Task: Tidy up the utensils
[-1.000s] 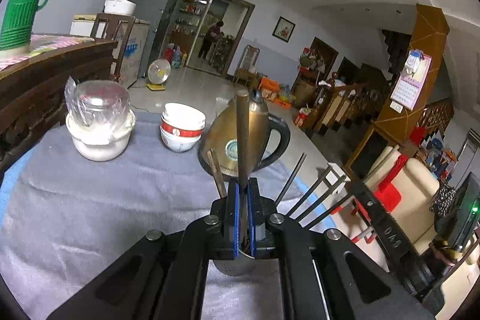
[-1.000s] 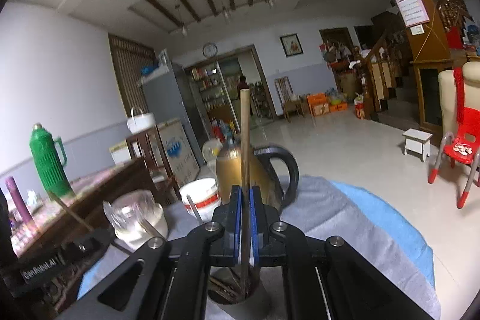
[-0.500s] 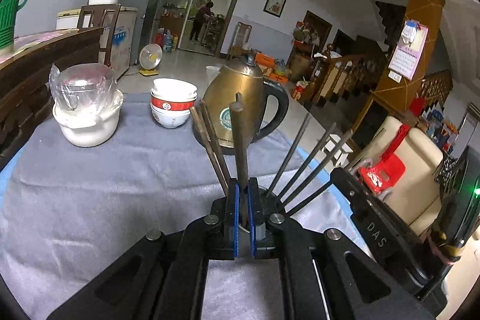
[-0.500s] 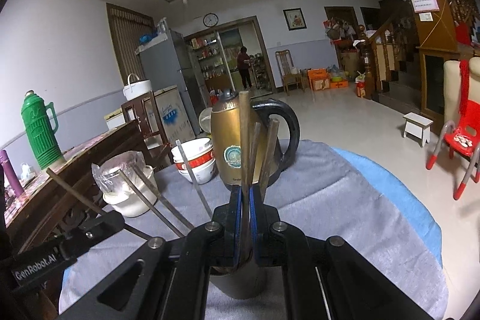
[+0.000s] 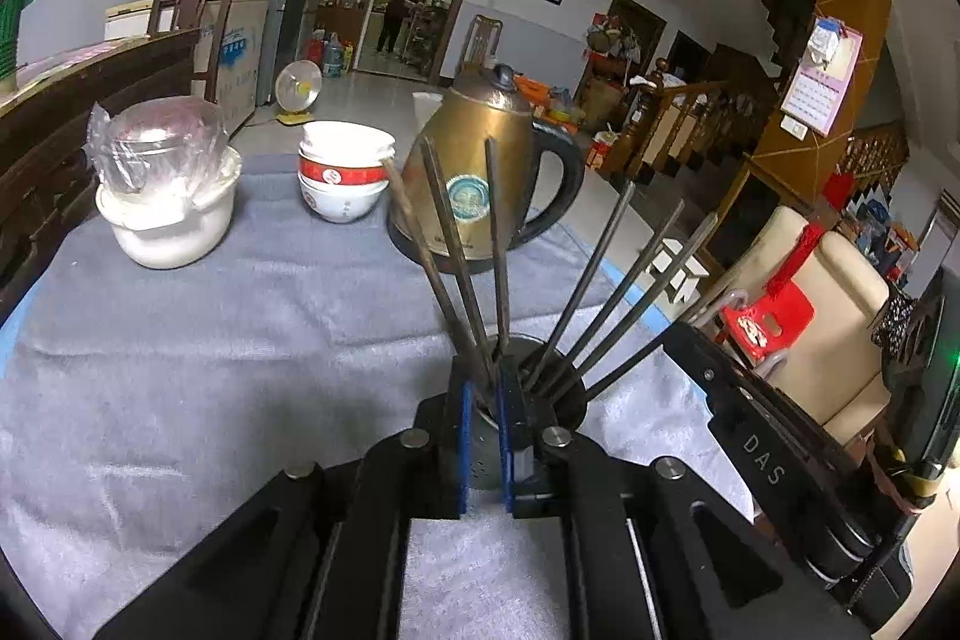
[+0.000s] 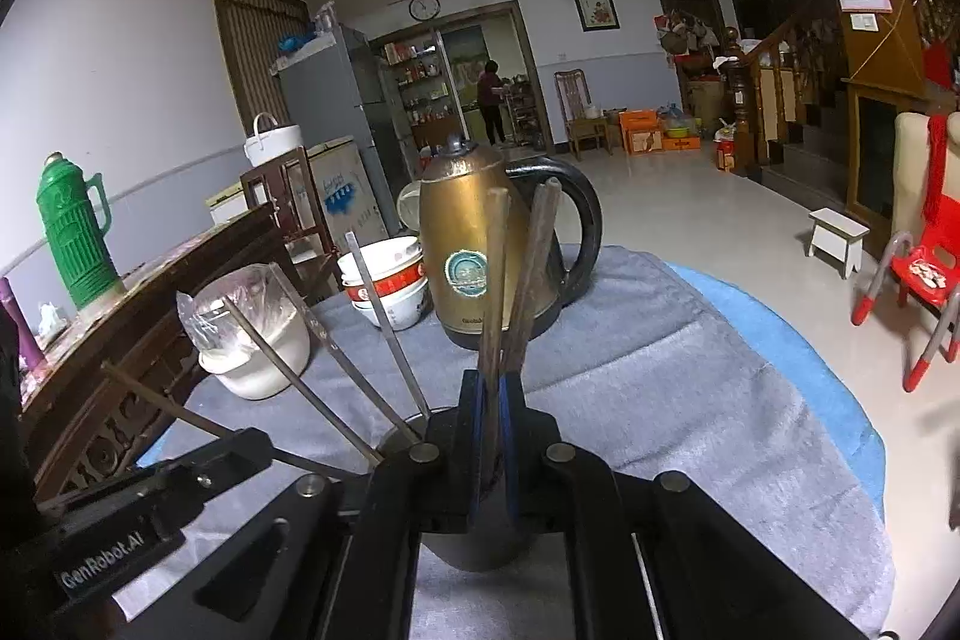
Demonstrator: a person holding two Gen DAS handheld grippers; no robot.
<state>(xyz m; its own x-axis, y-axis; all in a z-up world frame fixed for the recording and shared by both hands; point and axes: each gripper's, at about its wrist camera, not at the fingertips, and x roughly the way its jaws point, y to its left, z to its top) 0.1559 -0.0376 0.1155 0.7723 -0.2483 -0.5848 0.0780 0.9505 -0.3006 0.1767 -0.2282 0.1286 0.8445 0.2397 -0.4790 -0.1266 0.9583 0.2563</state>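
Wooden chopstick [image 6: 493, 316] in narrowly parted right gripper [image 6: 492, 445].

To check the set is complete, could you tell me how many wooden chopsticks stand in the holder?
3 wooden chopsticks, side by side at the left of the holder, leaning toward the kettle; more may be hidden.

Both fisheye views are evenly but rather dimly lit by soft indoor light, with a bright glare patch on the floor [image 6: 672, 196] well beyond the right gripper [image 6: 493, 454] and weak, diffuse shadows on the grey cloth [image 5: 240, 340] ahead of the left gripper [image 5: 483, 451]. Straight lines bow strongly toward the dark circular rim of each picture. The gripper bodies nearest the lens are black and underexposed, the far room slightly soft.
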